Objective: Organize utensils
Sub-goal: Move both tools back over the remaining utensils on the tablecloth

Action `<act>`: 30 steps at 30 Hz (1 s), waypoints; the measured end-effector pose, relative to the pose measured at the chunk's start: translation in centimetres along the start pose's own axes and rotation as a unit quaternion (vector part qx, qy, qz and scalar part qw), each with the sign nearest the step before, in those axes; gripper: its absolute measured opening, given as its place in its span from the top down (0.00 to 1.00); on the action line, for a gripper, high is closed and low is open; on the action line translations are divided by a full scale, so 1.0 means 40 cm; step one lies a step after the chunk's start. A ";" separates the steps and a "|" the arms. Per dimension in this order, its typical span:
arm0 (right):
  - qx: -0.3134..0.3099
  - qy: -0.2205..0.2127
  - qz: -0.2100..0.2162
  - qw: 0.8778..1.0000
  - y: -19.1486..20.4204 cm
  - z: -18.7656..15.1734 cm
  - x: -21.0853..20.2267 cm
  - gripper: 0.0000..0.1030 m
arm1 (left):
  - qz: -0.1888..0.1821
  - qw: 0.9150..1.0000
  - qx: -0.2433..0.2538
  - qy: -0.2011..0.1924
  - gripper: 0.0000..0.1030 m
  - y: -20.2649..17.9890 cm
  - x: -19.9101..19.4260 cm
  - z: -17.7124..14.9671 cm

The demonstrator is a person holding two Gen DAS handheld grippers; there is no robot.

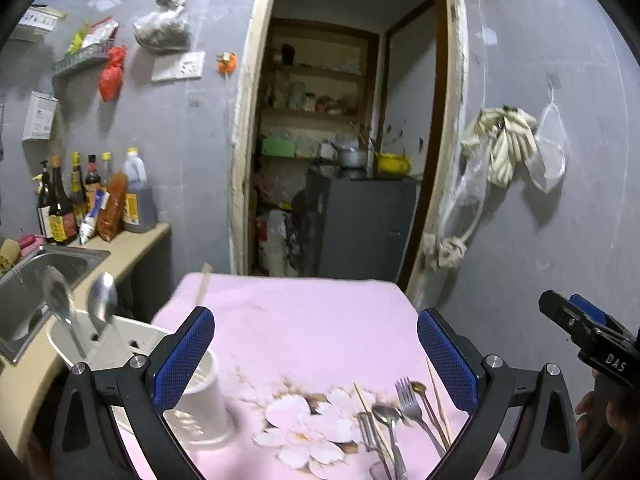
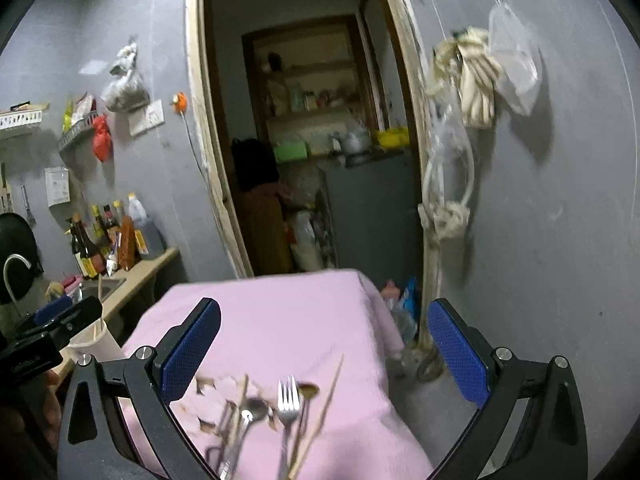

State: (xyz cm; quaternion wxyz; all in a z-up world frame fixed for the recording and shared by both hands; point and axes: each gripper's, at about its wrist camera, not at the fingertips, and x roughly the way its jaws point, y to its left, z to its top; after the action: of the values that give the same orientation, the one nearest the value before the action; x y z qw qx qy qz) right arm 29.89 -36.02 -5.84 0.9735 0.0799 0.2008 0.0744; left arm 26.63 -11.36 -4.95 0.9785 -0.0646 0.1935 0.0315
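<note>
A pile of utensils lies on the pink flowered tablecloth (image 1: 304, 320): a fork (image 1: 409, 397), a spoon (image 1: 387, 414), a small brass spoon (image 1: 419, 388) and wooden chopsticks (image 1: 436, 392). My left gripper (image 1: 316, 354) hangs open above the cloth, nothing between its blue pads. A white cup (image 1: 202, 400) stands by its left finger. A white holder (image 1: 116, 340) with two spoons (image 1: 102, 300) sits at the table's left. In the right wrist view my right gripper (image 2: 324, 350) is open too, above the fork (image 2: 289, 398), spoon (image 2: 253, 410) and chopsticks (image 2: 320, 416).
A steel sink (image 1: 40, 280) and counter with sauce bottles (image 1: 92, 200) lie to the left. Behind the table an open doorway (image 1: 340, 140) shows shelves and a dark cabinet. Cloths and bags (image 1: 508, 144) hang on the grey wall at right. The other gripper (image 1: 588, 336) shows at the right edge.
</note>
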 end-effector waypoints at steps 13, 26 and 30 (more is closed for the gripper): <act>0.040 0.103 0.011 0.994 -0.106 -0.148 0.140 0.07 | -0.017 0.996 0.008 0.092 0.01 -0.062 0.112 -0.139; 0.037 0.200 0.066 0.977 -0.096 -0.289 0.293 0.59 | -0.024 0.986 0.003 0.167 0.04 -0.061 0.205 -0.231; 0.046 0.219 0.080 0.971 -0.097 -0.298 0.326 0.64 | -0.033 0.981 0.001 0.193 0.19 -0.065 0.235 -0.255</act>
State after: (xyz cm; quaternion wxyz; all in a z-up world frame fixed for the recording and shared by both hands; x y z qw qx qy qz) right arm 37.38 -36.00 -22.31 0.8921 0.1219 0.4054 0.1582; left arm 31.71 -14.98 -17.59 0.9231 -0.0748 0.3769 -0.0143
